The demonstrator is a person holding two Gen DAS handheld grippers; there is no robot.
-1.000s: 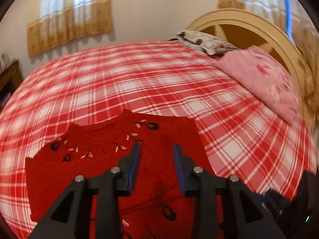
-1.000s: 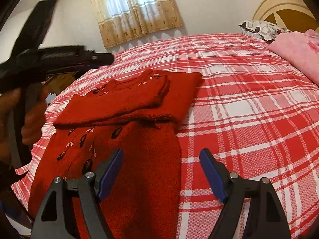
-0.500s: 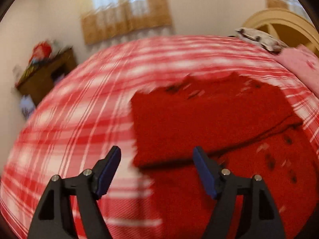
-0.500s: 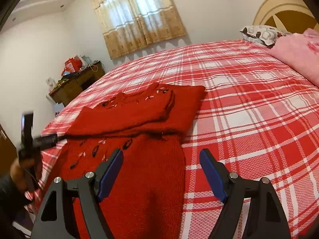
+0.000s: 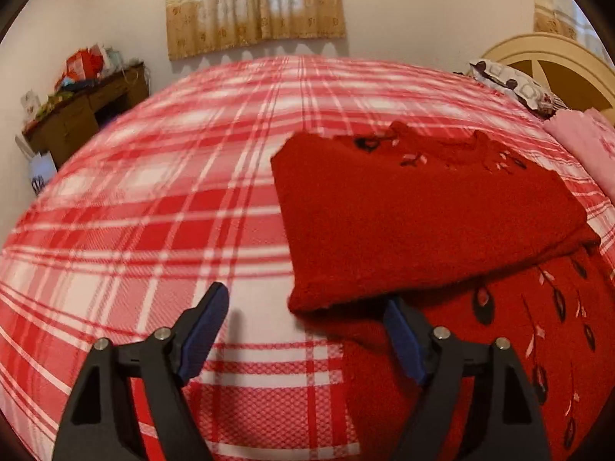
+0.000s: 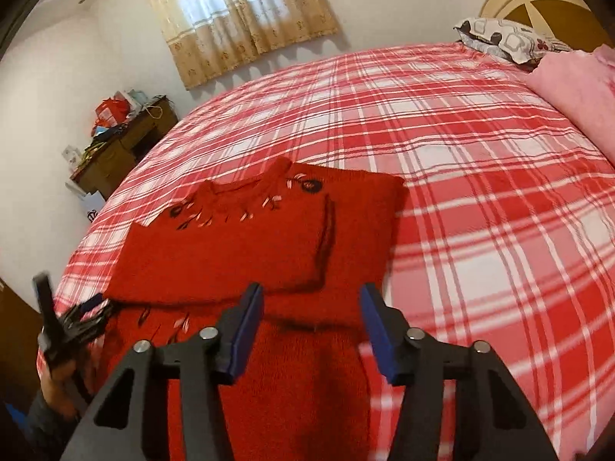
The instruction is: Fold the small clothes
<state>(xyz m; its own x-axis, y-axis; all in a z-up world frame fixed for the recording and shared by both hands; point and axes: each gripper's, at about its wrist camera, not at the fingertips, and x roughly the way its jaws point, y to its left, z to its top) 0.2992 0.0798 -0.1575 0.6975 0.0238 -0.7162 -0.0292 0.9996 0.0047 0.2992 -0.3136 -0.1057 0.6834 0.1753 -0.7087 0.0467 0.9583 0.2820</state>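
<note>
While the red sweater [image 5: 423,223] lies on the plaid bedspread [image 5: 173,211], its sleeves folded across the chest, my left tool [image 5: 303,330] hovers at the lower middle of the left wrist view with its jaws wide apart, having just been opening. Nothing is gripped: the left pad sits over bare bedspread and the right pad over the sweater's near left corner. In the right wrist view my right tool [image 6: 311,326] sits at the bottom centre, its jaws partly apart after just closing in, with the sweater's [image 6: 250,253] lower body showing between the blue pads; I cannot see them pressing the knit. The garment fills the centre left of that frame, neckline toward the window. My left tool [image 6: 73,322] also shows at the lower left edge, blurred, in my hand [image 6: 65,388]. A patterned pillow [image 6: 503,38] and a pink blanket [image 6: 576,88] lie at the upper right by the headboard [image 6: 546,4]; a cluttered wooden desk [image 6: 119,142] stands at the left wall.
</note>
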